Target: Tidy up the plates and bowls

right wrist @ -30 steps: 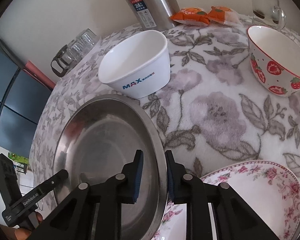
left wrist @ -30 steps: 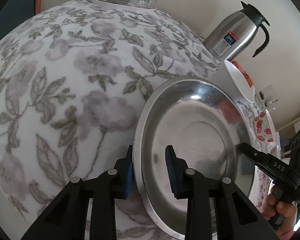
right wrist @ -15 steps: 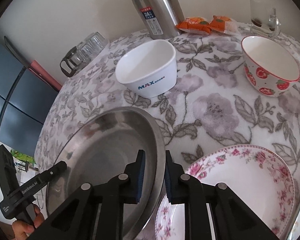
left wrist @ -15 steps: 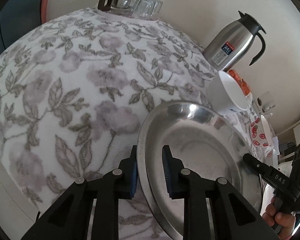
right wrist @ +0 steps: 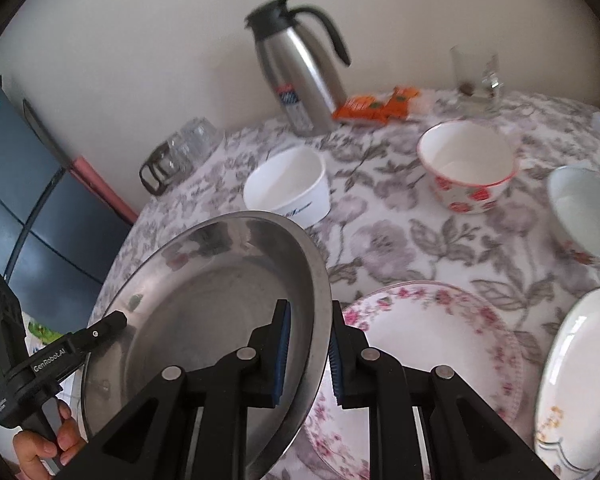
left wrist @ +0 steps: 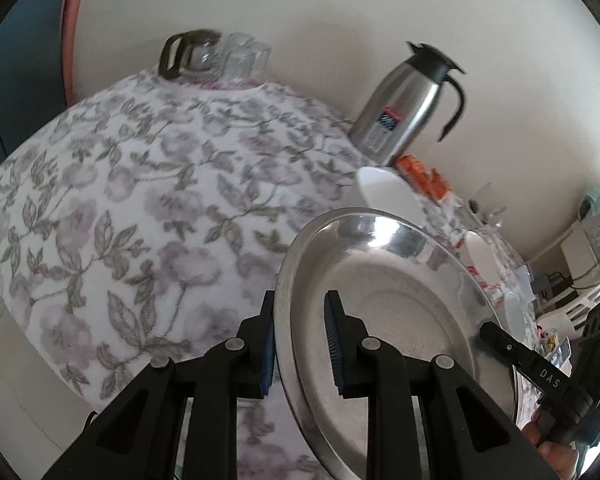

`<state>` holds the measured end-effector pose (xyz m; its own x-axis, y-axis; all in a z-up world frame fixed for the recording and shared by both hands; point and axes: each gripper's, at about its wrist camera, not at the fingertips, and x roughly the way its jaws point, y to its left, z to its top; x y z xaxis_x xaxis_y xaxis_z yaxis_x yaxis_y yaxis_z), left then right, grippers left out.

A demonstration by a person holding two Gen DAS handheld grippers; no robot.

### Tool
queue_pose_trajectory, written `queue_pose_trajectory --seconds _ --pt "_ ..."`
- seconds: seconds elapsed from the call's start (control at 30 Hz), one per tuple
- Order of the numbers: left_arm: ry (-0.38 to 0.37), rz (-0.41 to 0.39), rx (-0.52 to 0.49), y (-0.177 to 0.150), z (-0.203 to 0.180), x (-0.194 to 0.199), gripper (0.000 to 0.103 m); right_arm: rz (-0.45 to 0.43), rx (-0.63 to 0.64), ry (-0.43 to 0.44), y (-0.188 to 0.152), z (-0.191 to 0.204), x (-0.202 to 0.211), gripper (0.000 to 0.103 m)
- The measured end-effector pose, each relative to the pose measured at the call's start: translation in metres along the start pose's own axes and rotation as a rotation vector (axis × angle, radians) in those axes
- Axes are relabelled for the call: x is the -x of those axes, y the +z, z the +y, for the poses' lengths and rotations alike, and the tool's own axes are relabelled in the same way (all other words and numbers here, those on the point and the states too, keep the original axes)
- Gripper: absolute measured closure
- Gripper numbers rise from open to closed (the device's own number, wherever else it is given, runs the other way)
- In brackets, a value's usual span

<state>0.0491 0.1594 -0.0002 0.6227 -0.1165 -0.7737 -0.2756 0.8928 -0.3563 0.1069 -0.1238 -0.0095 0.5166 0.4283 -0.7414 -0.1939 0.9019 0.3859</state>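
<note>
A round steel plate (left wrist: 400,320) (right wrist: 220,300) hangs tilted above the flowered tablecloth (left wrist: 148,200), held at opposite rims. My left gripper (left wrist: 300,332) is shut on its left rim, and my right gripper (right wrist: 308,340) is shut on its right rim. In the right wrist view the steel plate's edge overlaps a pink-flowered plate (right wrist: 432,340) lying on the table. Behind it stand a white bowl (right wrist: 284,188) with blue lettering and a strawberry-patterned bowl (right wrist: 466,160). At the right are another white bowl (right wrist: 584,208) and a white plate (right wrist: 580,380).
A steel thermos jug (right wrist: 300,76) (left wrist: 404,108) stands at the back by the wall, with orange snack packets (right wrist: 380,106) and a drinking glass (right wrist: 474,72) beside it. Glass cups (right wrist: 180,148) sit at the far left edge. A hand (right wrist: 40,448) grips the left tool.
Both grippers have risen with the steel plate, which has left the tablecloth and now hangs higher, nearer the pink-flowered plate. The table looks farther away in both views.
</note>
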Motion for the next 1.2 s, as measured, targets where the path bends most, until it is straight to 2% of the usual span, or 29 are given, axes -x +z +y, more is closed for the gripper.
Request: queue_pose_trajectory --seconds 0.23,0.5,0.63,0.93,1.2 --pt "-0.031 -0.010 -0.067 -0.008 -0.043 0.013 0.079 -0.079 -0.089 0.009 -0.006 -0.034 0.040 0.084" --pt "-0.033 0.013 -0.077 -0.020 -0.082 0.005 0.079 -0.134 -0.132 -0.059 -0.020 -0.065 0.070 0.084" --pt "-0.028 0.036 -0.084 -0.027 -0.103 -0.006 0.079 -0.141 -0.184 -0.106 -0.026 -0.087 0.076 0.084" --pt "-0.040 0.077 -0.060 -0.038 -0.134 -0.032 0.080 -0.147 -0.288 -0.143 -0.034 -0.126 0.083 0.084" --pt "-0.060 0.079 -0.067 -0.042 -0.141 -0.051 0.079 -0.135 -0.278 -0.210 -0.035 -0.134 0.075 0.084"
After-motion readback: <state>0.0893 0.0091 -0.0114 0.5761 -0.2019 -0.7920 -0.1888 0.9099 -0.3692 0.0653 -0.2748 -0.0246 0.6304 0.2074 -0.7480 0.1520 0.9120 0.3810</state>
